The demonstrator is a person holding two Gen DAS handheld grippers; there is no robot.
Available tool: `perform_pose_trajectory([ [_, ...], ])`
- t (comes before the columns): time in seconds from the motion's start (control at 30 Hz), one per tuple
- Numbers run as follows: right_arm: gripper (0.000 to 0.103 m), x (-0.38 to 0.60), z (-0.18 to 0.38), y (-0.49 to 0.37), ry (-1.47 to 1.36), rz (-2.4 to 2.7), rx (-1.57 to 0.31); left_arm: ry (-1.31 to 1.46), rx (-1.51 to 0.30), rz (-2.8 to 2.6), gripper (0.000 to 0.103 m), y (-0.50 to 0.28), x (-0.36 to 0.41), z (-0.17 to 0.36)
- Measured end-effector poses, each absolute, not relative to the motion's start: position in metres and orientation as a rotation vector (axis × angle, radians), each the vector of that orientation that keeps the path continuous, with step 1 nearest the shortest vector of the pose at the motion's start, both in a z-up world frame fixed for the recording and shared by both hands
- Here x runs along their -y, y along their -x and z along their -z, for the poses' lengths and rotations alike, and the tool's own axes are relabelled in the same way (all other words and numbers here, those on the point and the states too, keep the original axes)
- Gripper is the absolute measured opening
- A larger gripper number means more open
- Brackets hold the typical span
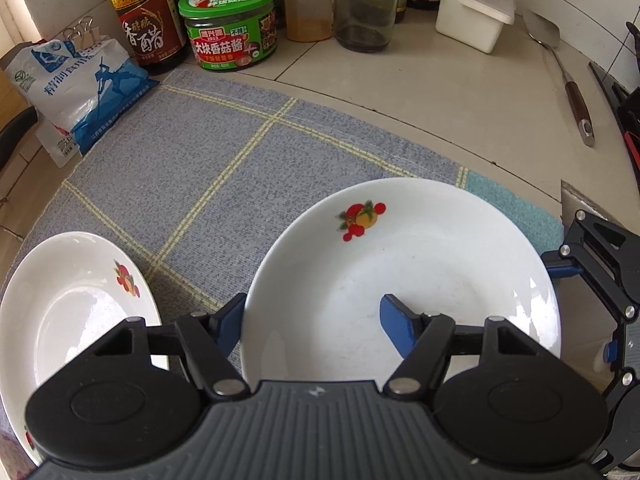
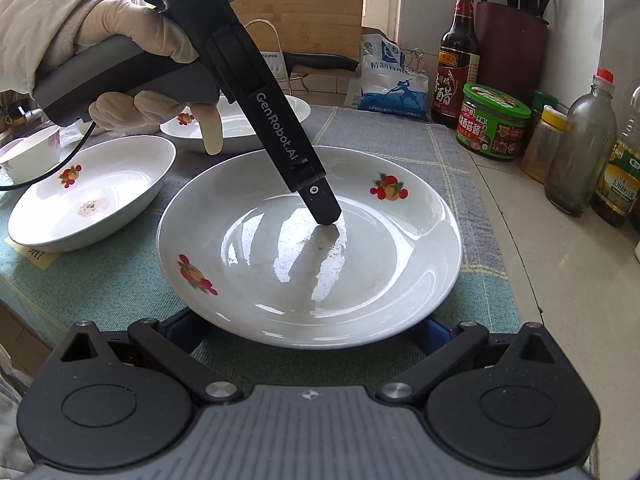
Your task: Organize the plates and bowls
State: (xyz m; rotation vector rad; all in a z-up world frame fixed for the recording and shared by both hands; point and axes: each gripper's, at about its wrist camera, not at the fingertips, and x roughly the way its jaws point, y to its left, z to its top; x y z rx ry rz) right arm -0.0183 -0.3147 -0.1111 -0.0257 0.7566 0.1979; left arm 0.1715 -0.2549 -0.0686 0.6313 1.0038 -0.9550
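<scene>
Closing is the step you are working toward here. Your left gripper (image 1: 312, 320) is standing open astride the left rim of the large white ceramic plate with red fruit decals (image 2: 308, 240). One blue finger is sitting outside the rim and the other is resting on the glazed well.

The plate is lying flat on the blue-grey checked cloth mat (image 2: 400, 136), in the middle of the counter. Your right gripper (image 2: 306, 332) is also open, its fingers spread wide at the plate's near edge and holding nothing.

The glaze is probably slippery, so you are best closing the left jaws slowly and squarely on the rim. Keep the right gripper ready under the near edge to steady the lift.

Counting from the left of the right wrist view, you are looking at:
- one small white bowl with a pink flower print (image 2: 34, 152);
- three matching plates, namely a shallower white plate with a brown smear (image 2: 92, 196), a white plate at the back (image 2: 248, 120) and the central one;
- one blue-and-white salt bag (image 2: 390, 80);
- one dark vinegar bottle (image 2: 458, 56);
- one green-lidded sauce jar (image 2: 494, 124).
</scene>
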Motion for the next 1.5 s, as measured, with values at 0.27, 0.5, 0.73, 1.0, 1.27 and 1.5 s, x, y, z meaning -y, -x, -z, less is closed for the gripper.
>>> perform_pose_trajectory([
  [0.27,0.103,0.316,0.112,0.017,0.026,-0.201,-0.76,-0.592,-1.061,1.018,0.067,-0.185,0.253,0.066],
  [0.5,0.103,0.315,0.11,0.018,0.029,-0.202,-0.762,-0.595,-1.097,1.057,0.066,-0.191,0.254,0.067],
  [0.73,0.103,0.317,0.105,0.015,0.033,-0.206,-0.758,-0.575,-1.088,1.059,0.066,-0.195,0.252,0.062],
  [1.0,0.103,0.327,0.102,0.001,0.045,-0.206,-0.755,-0.554,-1.055,1.06,0.066,-0.206,0.26,0.051],
  [1.27,0.103,0.342,0.102,-0.024,0.07,-0.213,-0.747,-0.541,-1.038,1.036,0.066,-0.228,0.275,0.051],
  [1.5,0.103,0.355,0.108,-0.05,0.075,-0.221,-0.747,-0.533,-1.025,1.009,0.066,-0.246,0.285,0.058],
])
